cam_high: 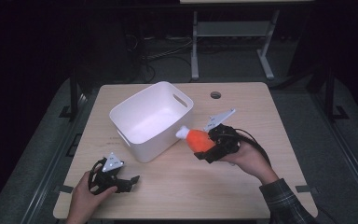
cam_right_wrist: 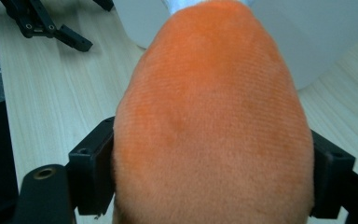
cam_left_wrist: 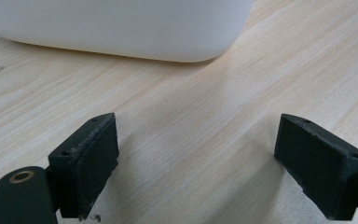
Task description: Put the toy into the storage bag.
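A lab or recording room is suggested rather than a home. A plain light-wood rectangular counter [cam_high: 242,186] with a round cable hole [cam_high: 216,94] is set on grey carpeted floor [cam_high: 303,116], and its surroundings are kept dark. Behind it, the white metal legs of a second desk [cam_high: 195,51] are seen, with loose black cables [cam_high: 158,53] trailing on the floor beneath. Black metal stand frames [cam_high: 73,95] are placed at both sides of the counter.
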Action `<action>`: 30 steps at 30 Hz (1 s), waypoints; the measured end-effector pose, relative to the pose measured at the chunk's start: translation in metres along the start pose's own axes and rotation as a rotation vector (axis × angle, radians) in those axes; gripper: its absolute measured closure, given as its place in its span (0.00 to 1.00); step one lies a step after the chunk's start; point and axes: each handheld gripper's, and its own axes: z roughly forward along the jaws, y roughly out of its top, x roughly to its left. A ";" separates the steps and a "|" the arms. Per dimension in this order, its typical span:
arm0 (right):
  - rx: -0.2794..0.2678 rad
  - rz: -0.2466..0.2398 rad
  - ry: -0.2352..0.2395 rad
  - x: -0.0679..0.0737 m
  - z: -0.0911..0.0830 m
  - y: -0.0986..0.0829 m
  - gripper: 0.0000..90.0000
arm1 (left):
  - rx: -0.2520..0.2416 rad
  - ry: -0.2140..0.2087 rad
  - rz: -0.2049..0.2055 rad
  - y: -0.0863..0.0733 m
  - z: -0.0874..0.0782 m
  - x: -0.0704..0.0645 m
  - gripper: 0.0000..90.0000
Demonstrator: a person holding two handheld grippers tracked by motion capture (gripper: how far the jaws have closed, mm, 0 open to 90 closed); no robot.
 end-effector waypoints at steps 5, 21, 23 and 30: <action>-0.003 0.000 0.002 -0.002 -0.003 0.005 0.23 | 0.000 0.000 0.000 0.000 0.000 0.000 0.14; -0.022 -0.048 0.020 -0.008 -0.009 0.037 0.23 | 0.000 0.000 0.000 0.000 0.000 0.000 0.14; -0.023 -0.055 0.021 -0.009 -0.009 0.042 0.23 | -0.001 0.000 0.000 0.000 0.000 0.000 0.14; -0.034 -0.081 0.032 -0.010 -0.007 0.057 0.23 | 0.000 0.000 0.000 0.000 0.000 0.000 0.14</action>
